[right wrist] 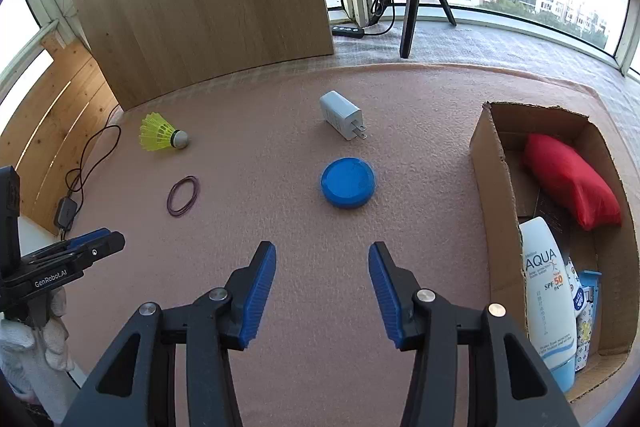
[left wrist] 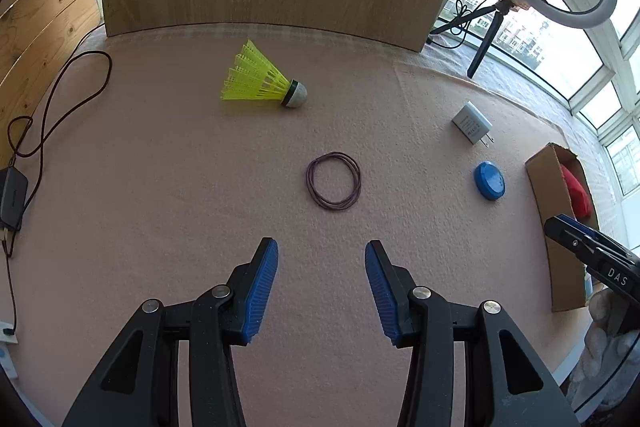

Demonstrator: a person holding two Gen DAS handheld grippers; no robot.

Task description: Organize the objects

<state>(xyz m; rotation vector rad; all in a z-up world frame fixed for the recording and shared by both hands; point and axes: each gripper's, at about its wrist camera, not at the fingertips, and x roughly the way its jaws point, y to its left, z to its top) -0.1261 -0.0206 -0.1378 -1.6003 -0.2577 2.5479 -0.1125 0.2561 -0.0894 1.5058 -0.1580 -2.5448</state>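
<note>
The white sunscreen bottle (right wrist: 548,299) in the cardboard box (right wrist: 492,187) reads "AQUA" in blue, with "SPF 50" below it; the smaller print cannot be read. The left gripper (right wrist: 100,241), seen from the right wrist, carries "GenRobot.AI" on its side. The right gripper (left wrist: 560,225), seen from the left wrist, shows the letters "DAS".

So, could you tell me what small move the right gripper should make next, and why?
Probably ease the right gripper forward and down over the blue lid. Its jaws stand open and empty, the lid lies straight ahead on the mat, and the cardboard box sits just to its right.
</note>
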